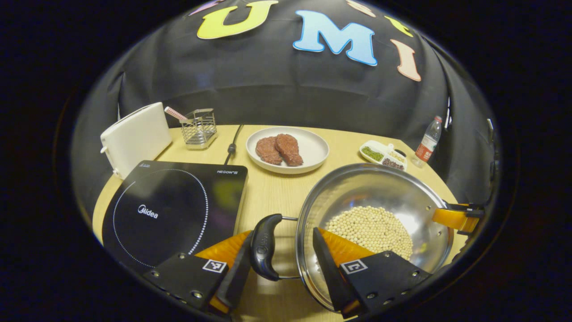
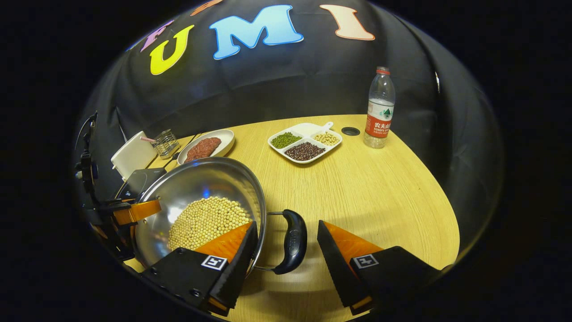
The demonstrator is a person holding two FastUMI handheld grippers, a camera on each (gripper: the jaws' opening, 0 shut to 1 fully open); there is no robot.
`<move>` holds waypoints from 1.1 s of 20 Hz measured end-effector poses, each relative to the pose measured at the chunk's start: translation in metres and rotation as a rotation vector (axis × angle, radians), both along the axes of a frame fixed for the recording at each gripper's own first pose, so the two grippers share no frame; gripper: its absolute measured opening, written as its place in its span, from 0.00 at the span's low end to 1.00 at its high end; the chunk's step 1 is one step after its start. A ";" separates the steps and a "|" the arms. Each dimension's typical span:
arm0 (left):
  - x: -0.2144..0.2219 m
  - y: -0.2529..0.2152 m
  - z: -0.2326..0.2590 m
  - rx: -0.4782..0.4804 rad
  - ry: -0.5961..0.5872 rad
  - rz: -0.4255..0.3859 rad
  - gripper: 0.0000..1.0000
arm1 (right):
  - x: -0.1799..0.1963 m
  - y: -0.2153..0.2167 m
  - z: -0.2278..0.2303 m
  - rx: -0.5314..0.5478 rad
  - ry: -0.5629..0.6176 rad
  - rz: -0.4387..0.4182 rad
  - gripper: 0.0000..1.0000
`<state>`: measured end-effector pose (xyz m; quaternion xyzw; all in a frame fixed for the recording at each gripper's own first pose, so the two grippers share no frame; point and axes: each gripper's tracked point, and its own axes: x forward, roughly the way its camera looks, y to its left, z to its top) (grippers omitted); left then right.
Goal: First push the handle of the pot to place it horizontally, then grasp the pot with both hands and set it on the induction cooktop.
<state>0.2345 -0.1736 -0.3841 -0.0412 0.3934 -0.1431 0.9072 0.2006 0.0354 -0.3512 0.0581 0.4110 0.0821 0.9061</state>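
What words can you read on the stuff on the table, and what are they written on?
"Midea": on the induction cooktop, inside its dotted ring.
Small print at the cooktop's far corners: too small to read surely.
Water bottle label: too small to read.
Mark on the pot handle: blurred.
Square tags on the left gripper and right gripper: patterns, no words.

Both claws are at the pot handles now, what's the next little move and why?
Probably close both claws. The left claw is open with the pot's black handle between its fingers, and the right claw is open around the other handle. The pot is on the table, beside the cooktop, so it needs gripping before lifting.
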 end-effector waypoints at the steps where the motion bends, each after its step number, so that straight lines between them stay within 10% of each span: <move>1: 0.002 0.000 -0.001 0.000 0.002 -0.001 0.77 | 0.000 0.002 0.000 0.006 0.002 -0.001 0.80; 22: 0.001 0.007 -0.003 -0.001 0.016 -0.021 0.54 | -0.001 0.007 0.002 0.050 0.036 -0.033 0.38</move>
